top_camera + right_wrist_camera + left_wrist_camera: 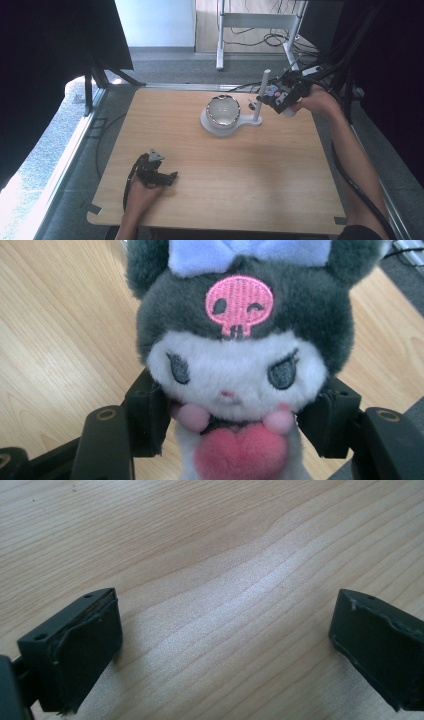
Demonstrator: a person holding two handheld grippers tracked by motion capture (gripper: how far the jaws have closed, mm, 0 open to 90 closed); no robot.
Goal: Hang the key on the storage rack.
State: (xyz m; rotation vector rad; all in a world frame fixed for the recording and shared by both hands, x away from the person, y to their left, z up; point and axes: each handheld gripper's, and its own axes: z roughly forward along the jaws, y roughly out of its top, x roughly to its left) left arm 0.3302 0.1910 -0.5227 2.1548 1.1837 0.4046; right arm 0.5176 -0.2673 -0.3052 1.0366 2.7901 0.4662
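Observation:
A plush toy (235,340) with a dark grey hood, a pink embroidered skull, a pale blue bow and a pink heart sits between the jaws of my right gripper (235,415), which is shut on its neck from both sides. In the high view that gripper (269,96) holds the plush toy (273,92) above the table's far right, right beside the white post (262,92). My left gripper (169,176) rests on the wooden table (225,170) near the front left. Its jaws stand wide apart, open (225,645), with bare wood between them.
A shiny metal bowl (223,110) sits on a white stand base (247,121) that carries the post, at the table's far middle. Behind the table are a white frame (220,35) and floor cables (275,40). Dark panels flank both sides.

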